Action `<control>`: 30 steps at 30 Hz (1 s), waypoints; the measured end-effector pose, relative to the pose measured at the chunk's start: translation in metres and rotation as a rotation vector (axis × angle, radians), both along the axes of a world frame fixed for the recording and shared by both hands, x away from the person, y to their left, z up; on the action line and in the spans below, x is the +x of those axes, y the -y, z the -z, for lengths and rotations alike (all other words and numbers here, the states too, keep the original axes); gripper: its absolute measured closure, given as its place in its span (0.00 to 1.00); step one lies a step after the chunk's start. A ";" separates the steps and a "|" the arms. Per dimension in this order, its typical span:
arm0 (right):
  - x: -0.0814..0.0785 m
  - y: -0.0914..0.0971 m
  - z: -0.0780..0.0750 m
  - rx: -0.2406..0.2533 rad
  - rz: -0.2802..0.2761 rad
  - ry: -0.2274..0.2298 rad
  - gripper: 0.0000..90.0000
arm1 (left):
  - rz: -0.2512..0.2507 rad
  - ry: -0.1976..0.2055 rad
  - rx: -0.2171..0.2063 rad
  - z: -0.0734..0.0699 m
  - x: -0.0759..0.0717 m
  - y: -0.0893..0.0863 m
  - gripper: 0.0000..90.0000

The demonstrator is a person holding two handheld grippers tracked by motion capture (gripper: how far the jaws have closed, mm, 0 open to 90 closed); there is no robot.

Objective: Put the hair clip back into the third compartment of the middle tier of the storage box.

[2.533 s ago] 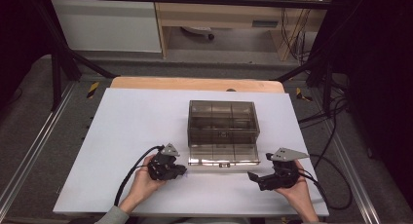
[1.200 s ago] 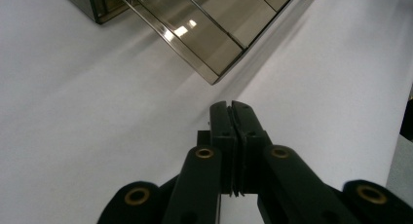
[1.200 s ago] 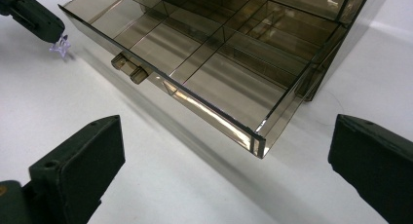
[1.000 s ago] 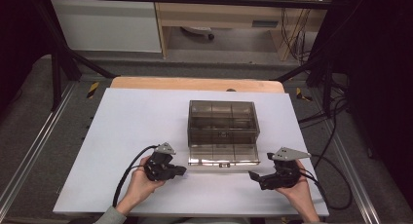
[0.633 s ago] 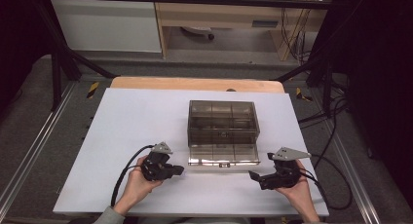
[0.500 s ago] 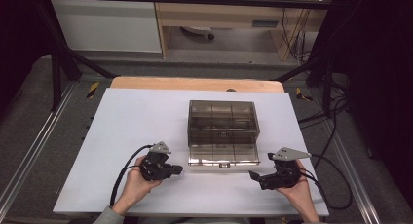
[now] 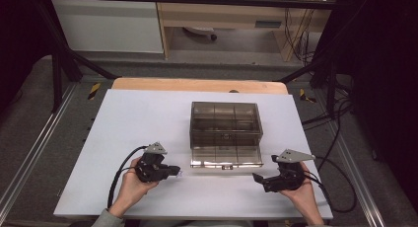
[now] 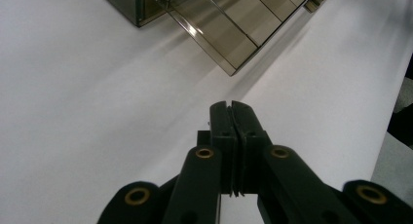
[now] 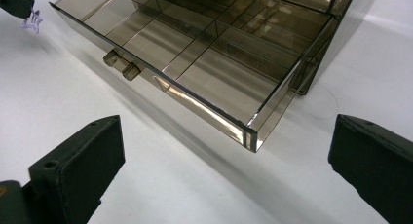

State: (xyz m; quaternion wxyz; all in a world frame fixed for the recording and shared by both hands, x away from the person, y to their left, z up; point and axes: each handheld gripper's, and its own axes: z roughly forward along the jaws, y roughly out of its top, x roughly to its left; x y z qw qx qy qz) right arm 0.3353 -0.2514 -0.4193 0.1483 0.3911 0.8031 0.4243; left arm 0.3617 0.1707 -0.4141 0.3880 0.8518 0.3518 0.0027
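Just left gripper point(image 7: 173, 171) jaws closed on tiny star point(image 9: 33, 23) beside drawer point(image 7: 226, 153)

The small pale star point(image 9: 33, 23) at the left gripper point(image 7: 175, 172) tip is too small to identify.

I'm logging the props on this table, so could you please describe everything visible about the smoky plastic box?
The smoky plastic box is a translucent brown-grey organiser standing flat at the middle of the white table. Its drawer is pulled out toward the person, split by dividers into compartments that look empty, with a small handle on its front. Nothing touches it but the table.
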 end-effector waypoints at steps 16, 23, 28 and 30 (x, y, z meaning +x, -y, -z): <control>0.000 0.000 0.000 0.002 0.001 0.000 0.01 | -0.030 0.019 -0.021 -0.008 0.002 -0.014 0.98; 0.000 0.000 0.000 0.002 0.002 -0.002 0.01 | -0.037 0.033 -0.031 -0.014 0.002 -0.015 0.98; 0.000 0.000 0.001 -0.001 0.001 -0.001 0.01 | -0.037 0.041 -0.038 -0.018 0.002 -0.015 0.98; 0.000 0.000 0.001 -0.003 0.000 -0.001 0.01 | -0.036 0.044 -0.040 -0.019 0.002 -0.014 0.98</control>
